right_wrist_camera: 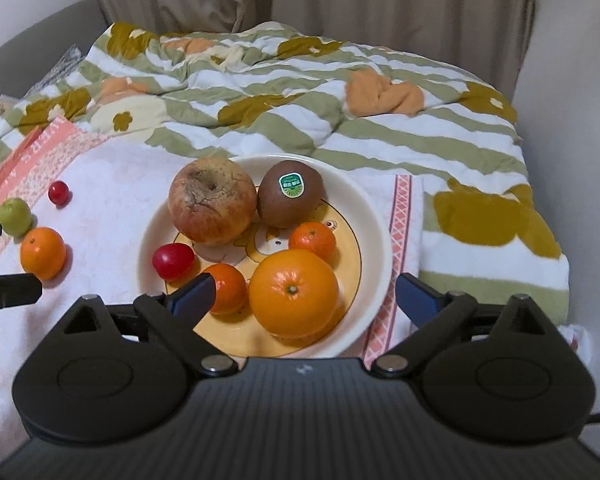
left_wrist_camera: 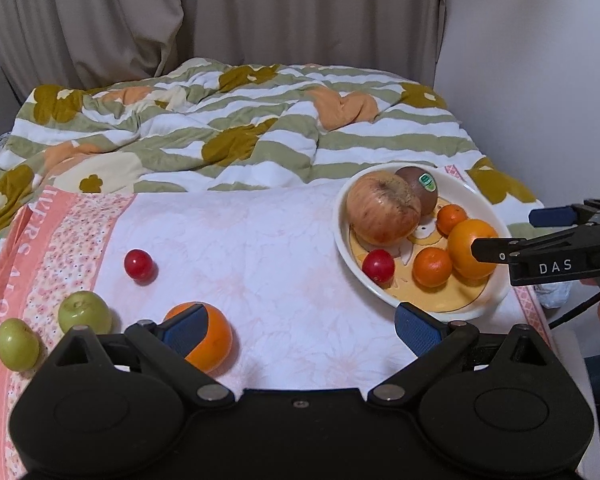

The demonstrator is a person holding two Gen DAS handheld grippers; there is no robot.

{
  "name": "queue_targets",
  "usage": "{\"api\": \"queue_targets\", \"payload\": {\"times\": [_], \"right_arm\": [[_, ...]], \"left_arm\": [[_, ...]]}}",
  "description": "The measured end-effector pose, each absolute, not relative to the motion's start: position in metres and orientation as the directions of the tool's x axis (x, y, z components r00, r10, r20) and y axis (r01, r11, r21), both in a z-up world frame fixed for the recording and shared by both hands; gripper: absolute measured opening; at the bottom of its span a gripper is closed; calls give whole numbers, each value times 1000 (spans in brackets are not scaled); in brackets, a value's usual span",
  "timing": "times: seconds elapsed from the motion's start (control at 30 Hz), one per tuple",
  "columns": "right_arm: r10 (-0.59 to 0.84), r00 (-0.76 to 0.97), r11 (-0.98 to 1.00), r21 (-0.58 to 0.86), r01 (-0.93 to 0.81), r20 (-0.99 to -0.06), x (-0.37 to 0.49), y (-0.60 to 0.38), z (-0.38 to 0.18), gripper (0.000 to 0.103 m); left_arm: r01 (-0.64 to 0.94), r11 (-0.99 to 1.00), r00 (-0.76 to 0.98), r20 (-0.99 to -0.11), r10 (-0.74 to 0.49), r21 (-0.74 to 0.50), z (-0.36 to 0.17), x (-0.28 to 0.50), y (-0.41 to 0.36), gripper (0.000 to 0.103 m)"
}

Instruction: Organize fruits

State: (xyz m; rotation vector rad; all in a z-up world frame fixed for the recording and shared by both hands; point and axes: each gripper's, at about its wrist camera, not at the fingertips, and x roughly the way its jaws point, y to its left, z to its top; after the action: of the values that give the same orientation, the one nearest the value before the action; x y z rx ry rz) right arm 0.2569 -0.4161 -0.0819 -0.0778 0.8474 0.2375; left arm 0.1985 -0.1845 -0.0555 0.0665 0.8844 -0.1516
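A cream plate [right_wrist_camera: 380, 240] on the pink-white towel holds an apple [right_wrist_camera: 212, 208], a kiwi [right_wrist_camera: 290, 200], two mandarins, a big orange [right_wrist_camera: 294, 292] and a red tomato [right_wrist_camera: 173, 260]. My right gripper [right_wrist_camera: 305, 296] is open above the plate's near side, with the big orange between its fingers but untouched. In the left wrist view the plate [left_wrist_camera: 342, 216] sits at the right. My left gripper [left_wrist_camera: 300, 328] is open over the towel, and its left pad partly hides a loose orange [left_wrist_camera: 210, 340]. A red tomato [left_wrist_camera: 139, 265] and two green fruits [left_wrist_camera: 85, 312] lie loose nearby.
The towel [left_wrist_camera: 260, 240] lies on a bed, with a rumpled green-striped floral quilt [left_wrist_camera: 220, 132] behind it. Curtains and a wall close off the back. My right gripper [left_wrist_camera: 516, 232] reaches in from the right edge over the plate. A person's hand shows at the far right.
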Motion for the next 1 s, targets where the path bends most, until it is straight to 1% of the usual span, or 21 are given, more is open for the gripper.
{"api": "queue_targets", "payload": {"times": [0.27,0.63,0.83,1.0], "right_arm": [[158,670,976,12,-218,-725,220,-422,-49,103],[227,720,968,73,-239,-655,163,-421,-5,103],[232,726,965,61,-253,-648,142,-409,11,103],[227,738,964,37,-265,-635,125,-393,24,103]], "left_arm": [[137,991,674,-733,-91,2,-27,173,-188,101],[63,998,753,-657,-30,27,13,118,-177,101],[19,998,769,-640,20,54,23,85,-156,102],[-35,998,772,-633,55,44,24,69,-127,102]]}}
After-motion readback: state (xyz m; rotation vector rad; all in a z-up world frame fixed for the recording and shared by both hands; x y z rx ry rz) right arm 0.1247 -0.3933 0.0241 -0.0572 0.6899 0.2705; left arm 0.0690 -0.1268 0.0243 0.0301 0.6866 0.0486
